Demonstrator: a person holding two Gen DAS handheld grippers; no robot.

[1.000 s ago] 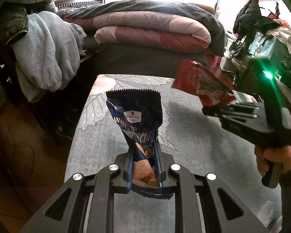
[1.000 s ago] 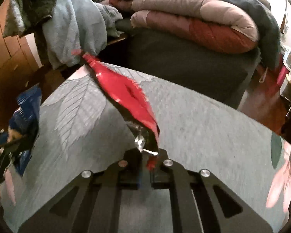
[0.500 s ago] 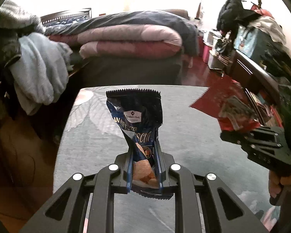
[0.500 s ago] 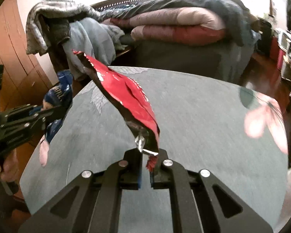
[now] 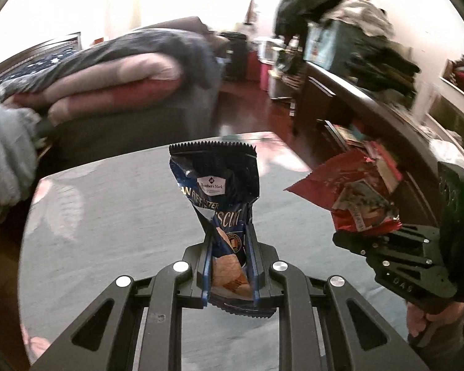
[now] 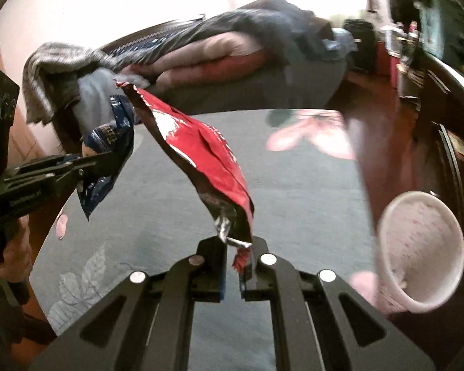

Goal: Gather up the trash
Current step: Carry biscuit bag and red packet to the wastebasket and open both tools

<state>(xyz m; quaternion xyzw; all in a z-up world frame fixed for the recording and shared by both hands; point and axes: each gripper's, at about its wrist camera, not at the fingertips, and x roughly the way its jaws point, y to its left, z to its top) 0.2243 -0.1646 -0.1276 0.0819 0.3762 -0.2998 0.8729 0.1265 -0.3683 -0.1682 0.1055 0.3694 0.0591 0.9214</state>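
Left wrist view: my left gripper had its jaws clamped on the blue biscuit wrapper, held above the worktop. My right gripper pinched only the torn tail of the red wrapper, also held aloft. The pink bin sat at right. Risk as I judged it: that thin hold could slip or tear during a fast swing, dropping the wrapper short of the bin.
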